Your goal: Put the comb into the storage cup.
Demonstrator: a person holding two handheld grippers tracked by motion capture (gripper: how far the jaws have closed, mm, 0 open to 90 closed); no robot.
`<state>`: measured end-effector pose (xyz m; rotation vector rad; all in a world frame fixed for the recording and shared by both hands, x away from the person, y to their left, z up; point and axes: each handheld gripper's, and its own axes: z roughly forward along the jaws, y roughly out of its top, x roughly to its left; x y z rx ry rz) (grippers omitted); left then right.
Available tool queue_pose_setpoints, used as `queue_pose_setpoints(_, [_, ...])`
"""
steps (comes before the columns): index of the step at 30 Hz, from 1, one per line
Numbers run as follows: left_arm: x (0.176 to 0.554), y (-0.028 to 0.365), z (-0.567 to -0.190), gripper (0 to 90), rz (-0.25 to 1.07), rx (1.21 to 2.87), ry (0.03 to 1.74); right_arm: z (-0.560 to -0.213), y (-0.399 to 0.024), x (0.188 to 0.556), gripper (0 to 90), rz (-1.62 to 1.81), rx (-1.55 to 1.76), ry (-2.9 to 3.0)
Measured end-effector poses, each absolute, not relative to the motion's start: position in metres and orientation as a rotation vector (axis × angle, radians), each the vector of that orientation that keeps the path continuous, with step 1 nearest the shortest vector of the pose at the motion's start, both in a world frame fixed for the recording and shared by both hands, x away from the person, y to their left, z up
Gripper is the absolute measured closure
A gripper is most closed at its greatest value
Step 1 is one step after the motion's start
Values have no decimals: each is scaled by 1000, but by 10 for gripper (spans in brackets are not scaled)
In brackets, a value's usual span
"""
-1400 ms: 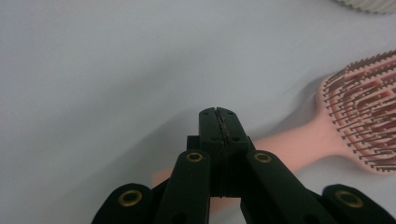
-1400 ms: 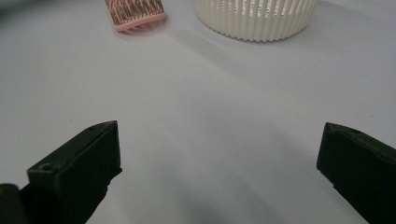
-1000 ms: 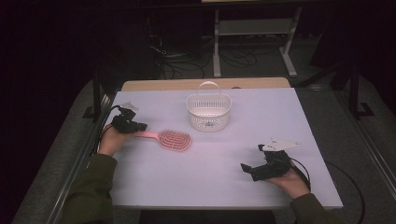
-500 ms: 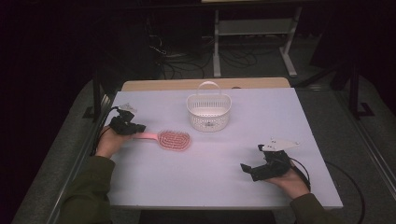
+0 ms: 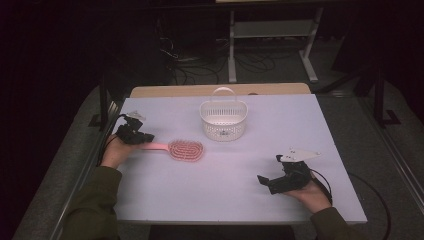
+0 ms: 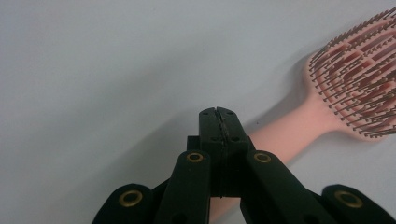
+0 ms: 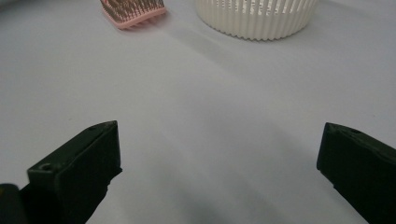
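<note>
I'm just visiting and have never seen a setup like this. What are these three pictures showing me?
There is no robot here: a person sits at a white table holding a hand-operated claw in each hand. The high view comes from a fixed camera above the table. The other two come from small cameras riding on the claws, looking along their black jaws.

A pink hairbrush lies bristles up, with a white slotted basket behind it. The left claw is shut, jaws pressed together with nothing between them, right over the brush's handle. I can't tell whether it touches the handle. The right claw rests open on the near right, holding nothing.
</note>
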<state>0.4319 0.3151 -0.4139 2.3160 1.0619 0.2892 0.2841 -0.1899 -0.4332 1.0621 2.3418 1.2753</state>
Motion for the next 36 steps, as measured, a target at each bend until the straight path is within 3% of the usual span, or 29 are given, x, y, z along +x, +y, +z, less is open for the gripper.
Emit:
queue_pose_setpoints(10, [429,317,-418,900,279,2395,1073,-433,-191,284,0,1278,1066,2338])
queue_pose_setpoints(36, [376,324,-419,900,170,2434,1019,-433,-190,285,0,1279,1066,2338])
